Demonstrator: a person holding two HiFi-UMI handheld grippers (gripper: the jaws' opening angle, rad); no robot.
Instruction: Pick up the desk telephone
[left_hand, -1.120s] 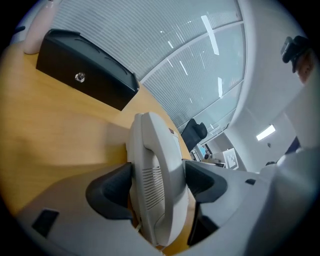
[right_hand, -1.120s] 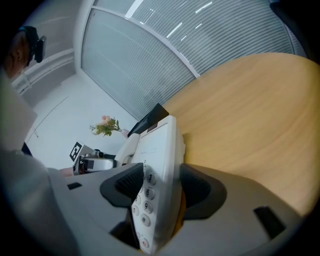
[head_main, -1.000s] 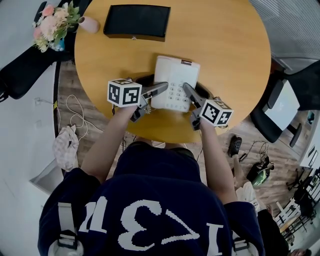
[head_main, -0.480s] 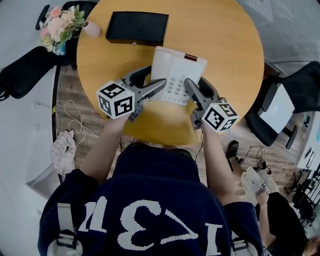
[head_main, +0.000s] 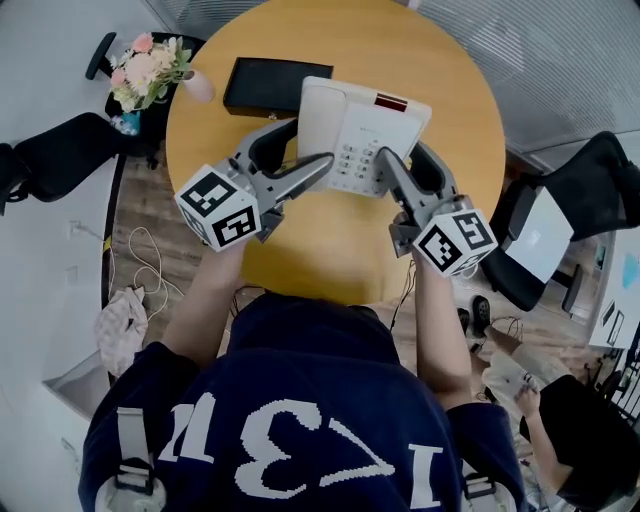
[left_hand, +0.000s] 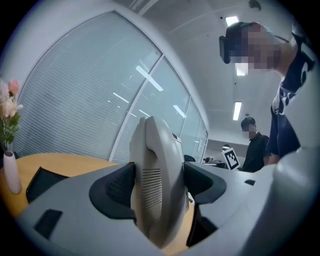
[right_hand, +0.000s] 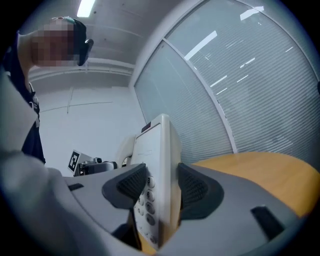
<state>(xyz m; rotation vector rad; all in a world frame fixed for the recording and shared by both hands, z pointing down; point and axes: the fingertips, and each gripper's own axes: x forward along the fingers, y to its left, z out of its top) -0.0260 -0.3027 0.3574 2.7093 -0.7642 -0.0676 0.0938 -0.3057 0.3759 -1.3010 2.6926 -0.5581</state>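
Flowers (head_main: 150, 68): at the far left rim of the round table (head_main: 300, 250), well apart from your work.
Black case (head_main: 262, 86): flat on the table, just left of the telephone's far end.
Left gripper (left_hand: 159, 185): your jaws are closed on the handset side, with both ribbed pads pressing the cream shell.
Telephone (head_main: 362, 120): it hangs between your two grippers and seems clear of the tabletop. Its long axis runs away from you, with the handset (head_main: 318, 108) on the left edge and the keypad towards the right.
Right gripper (right_hand: 162, 187): your jaws have just been closing and now pinch the keypad edge, one pad on the keys and one on the underside.
Key relation: each gripper holds its own side edge and neither is nearer, so I judge that you must keep both level or the body will tip.
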